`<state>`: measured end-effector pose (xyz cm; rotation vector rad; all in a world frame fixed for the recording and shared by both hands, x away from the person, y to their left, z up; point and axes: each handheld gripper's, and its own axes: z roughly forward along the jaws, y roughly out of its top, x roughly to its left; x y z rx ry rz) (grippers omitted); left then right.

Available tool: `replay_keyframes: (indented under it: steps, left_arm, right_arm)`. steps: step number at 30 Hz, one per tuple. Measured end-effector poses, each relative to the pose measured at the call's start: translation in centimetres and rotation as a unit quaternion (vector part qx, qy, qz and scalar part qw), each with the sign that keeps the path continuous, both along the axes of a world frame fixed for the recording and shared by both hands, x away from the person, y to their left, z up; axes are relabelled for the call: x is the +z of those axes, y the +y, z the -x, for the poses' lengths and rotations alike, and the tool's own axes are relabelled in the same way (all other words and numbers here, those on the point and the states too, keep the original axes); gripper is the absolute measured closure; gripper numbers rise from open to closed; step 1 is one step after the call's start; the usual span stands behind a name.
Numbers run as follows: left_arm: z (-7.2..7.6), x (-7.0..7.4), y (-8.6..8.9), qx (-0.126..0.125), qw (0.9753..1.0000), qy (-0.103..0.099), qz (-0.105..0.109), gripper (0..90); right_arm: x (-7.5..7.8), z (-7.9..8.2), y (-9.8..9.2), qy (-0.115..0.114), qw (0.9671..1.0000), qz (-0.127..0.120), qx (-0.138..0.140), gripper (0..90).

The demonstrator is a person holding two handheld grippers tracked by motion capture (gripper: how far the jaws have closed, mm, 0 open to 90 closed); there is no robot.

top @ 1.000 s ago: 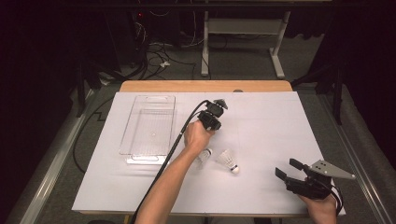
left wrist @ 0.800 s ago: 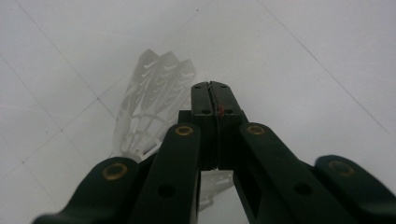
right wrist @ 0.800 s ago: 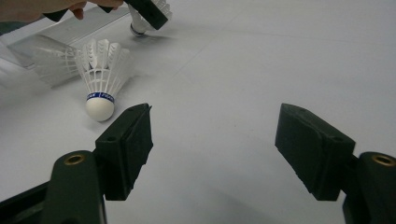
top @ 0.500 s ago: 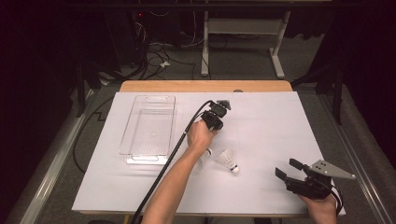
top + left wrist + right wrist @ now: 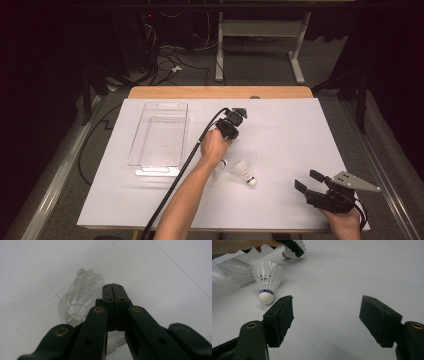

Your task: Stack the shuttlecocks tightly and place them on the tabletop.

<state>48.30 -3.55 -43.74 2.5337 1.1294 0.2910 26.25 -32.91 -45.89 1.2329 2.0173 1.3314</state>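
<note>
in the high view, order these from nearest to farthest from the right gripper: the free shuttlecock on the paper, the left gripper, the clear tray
1. Free shuttlecock, lying on the white paper just left of the right gripper.
2. Left gripper, farther left and up the table, jaws shut.
3. Clear tray, at the far left of the paper.

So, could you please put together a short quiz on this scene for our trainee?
1. True or false: the right gripper has its jaws shut.
2. How many shuttlecocks lie on the table?
3. Where does the clear tray sit relative to them? A: to the person's left. B: to the person's right. C: on top of them.

Key: 1 false, the jaws stand wide apart. 2 two. 3 A.
</note>
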Motion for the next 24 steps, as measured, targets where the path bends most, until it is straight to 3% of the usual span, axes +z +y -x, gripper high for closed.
replay_keyframes:
  steps: [3,8,24]
  left_arm:
    - [0.1,0.1,0.0,-0.004,1.0,-0.003,0.0,89.2]
    - [0.2,0.6,0.1,-0.007,0.9996,-0.005,0.029,84.8]
    - [0.4,1.2,0.0,-0.023,0.9984,-0.008,0.052,74.9]
  right_arm:
    - [0.0,0.0,0.0,0.001,1.0,0.0,-0.001,27.5]
    - [0.0,-0.1,0.0,0.002,1.0,0.001,-0.001,27.5]
    - [-0.1,-0.2,0.0,0.003,1.0,-0.003,0.001,27.4]
